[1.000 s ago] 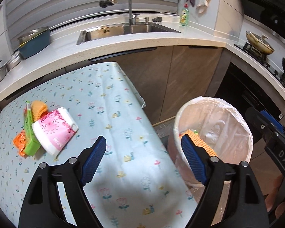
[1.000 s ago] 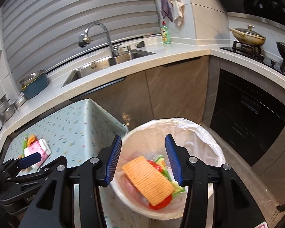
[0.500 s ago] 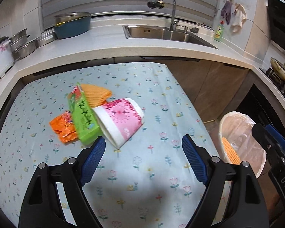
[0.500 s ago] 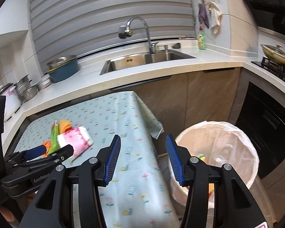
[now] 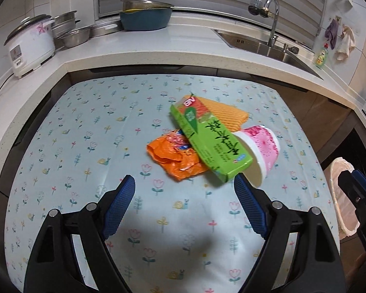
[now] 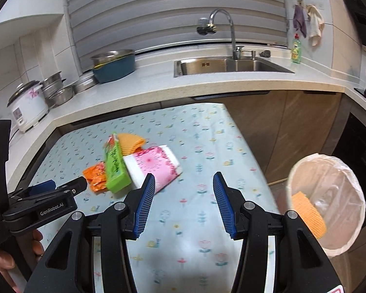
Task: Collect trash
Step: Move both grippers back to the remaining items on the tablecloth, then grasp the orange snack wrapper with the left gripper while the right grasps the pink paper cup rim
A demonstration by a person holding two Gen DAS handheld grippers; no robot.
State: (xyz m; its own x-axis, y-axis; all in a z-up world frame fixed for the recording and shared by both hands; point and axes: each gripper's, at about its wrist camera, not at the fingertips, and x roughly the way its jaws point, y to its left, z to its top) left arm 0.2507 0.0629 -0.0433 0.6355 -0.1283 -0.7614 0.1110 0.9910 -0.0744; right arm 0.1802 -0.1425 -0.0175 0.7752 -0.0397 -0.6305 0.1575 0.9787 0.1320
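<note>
Rubbish is partly cleared, I'd judge: an orange ribbed sponge-like piece (image 6: 308, 217) already lies in the white-lined waste bin (image 6: 351, 183) off the table's right edge, while a heap remains mid-table on the flowered cloth (image 5: 85, 127) — a long green carton (image 5: 211, 144) lying across a crumpled orange wrapper (image 5: 173, 158), a tipped pink-flowered paper cup (image 5: 263, 151) and an orange ribbed pad (image 5: 228, 114). Both the left gripper (image 5: 184, 202) and right gripper (image 6: 184, 201) hang spread and empty just short of it. Stacking may complicate a clean single grab; counter pots and sink stand well clear.
</note>
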